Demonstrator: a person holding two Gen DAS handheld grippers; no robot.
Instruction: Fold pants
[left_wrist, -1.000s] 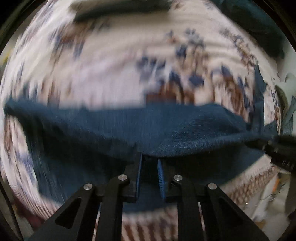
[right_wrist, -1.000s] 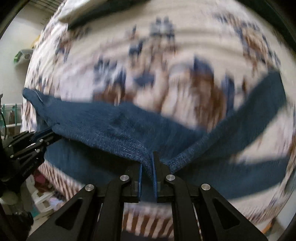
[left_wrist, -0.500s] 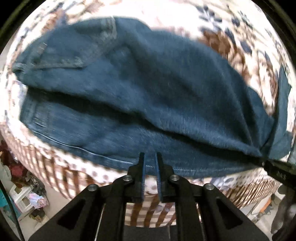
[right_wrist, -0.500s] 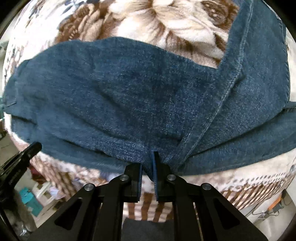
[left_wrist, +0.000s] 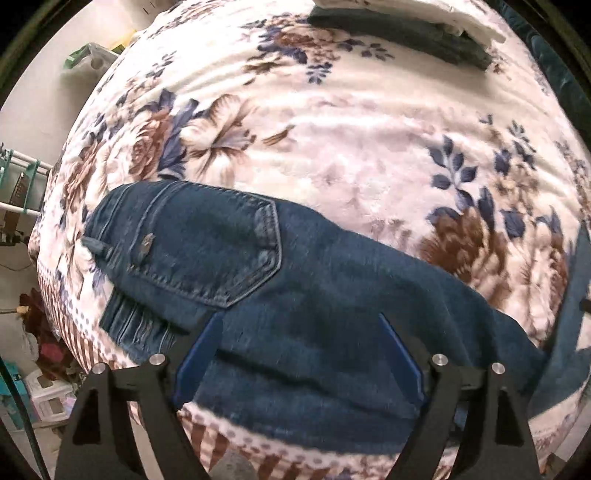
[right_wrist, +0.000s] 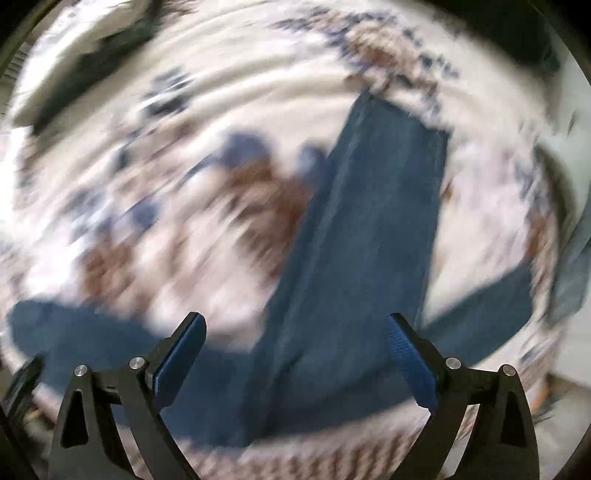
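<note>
**Denim pants on a floral blanket, both grippers spread above them**

The pants (left_wrist: 314, 295), dark blue denim, lie on a cream blanket (left_wrist: 332, 129) printed with brown and blue flowers. In the left wrist view the waist end lies to the left, back pocket (left_wrist: 218, 243) uppermost, and the doubled cloth runs rightward along the blanket's striped near edge. In the right wrist view, which is blurred, one leg (right_wrist: 373, 221) runs away across the blanket while further denim spreads to either side along the near edge. The left gripper (left_wrist: 299, 354) points down over the denim, its jaws opening wide; cloth lies beneath the gap, but the blue pads (left_wrist: 195, 354) grip nothing. The right gripper (right_wrist: 295, 354) likewise points down, jaws opening wide, pads clear of the cloth. A dark folded garment (left_wrist: 399, 33) lies at the blanket's far side.
</note>
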